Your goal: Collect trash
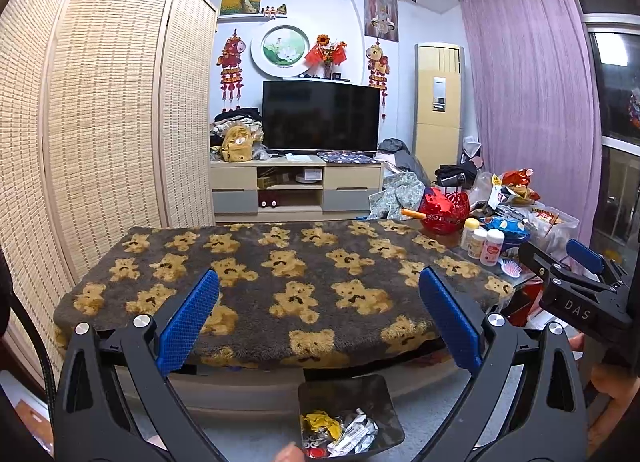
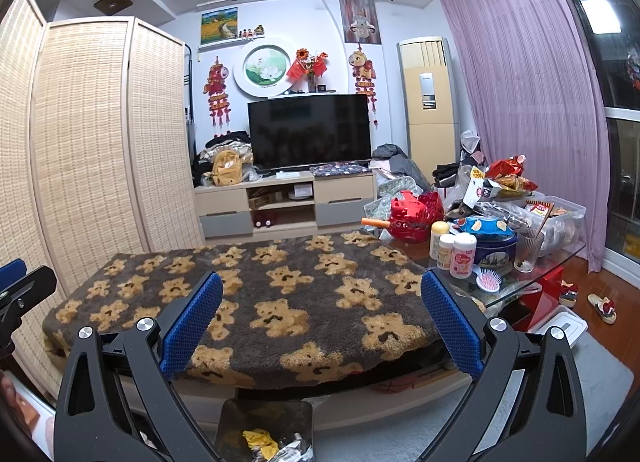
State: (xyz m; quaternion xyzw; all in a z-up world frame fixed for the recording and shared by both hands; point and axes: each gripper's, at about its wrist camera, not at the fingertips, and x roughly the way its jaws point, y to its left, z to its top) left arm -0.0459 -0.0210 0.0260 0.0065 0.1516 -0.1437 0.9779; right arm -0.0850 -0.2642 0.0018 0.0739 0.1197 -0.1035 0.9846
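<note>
- The left gripper [image 1: 319,316] hangs over the near edge of the counter [image 1: 248,258], which wears a grey fleece cover printed with tan bears; its jaws are spread wide with nothing between them.
- The right gripper [image 2: 322,318] hovers over the same cover, jaws likewise spread and bare (in the left wrist view it shows at 3 o'clock).
- A dark trash bin [image 1: 384,406] stands on the floor at 6 o'clock, just below the counter edge, holding crumpled trash [image 1: 340,432]: a yellow wrapper, silver foil, something red.
- From the right wrist camera the bin [image 2: 280,414] also sits at 6 o'clock, the yellow wrapper [image 2: 260,441] visible inside.
- At 3 o'clock the bare end of the counter carries clutter: a red basket [image 2: 416,213], white bottles [image 2: 462,256], snack bags [image 2: 506,173], a pink hairbrush [image 2: 488,280].
</note>
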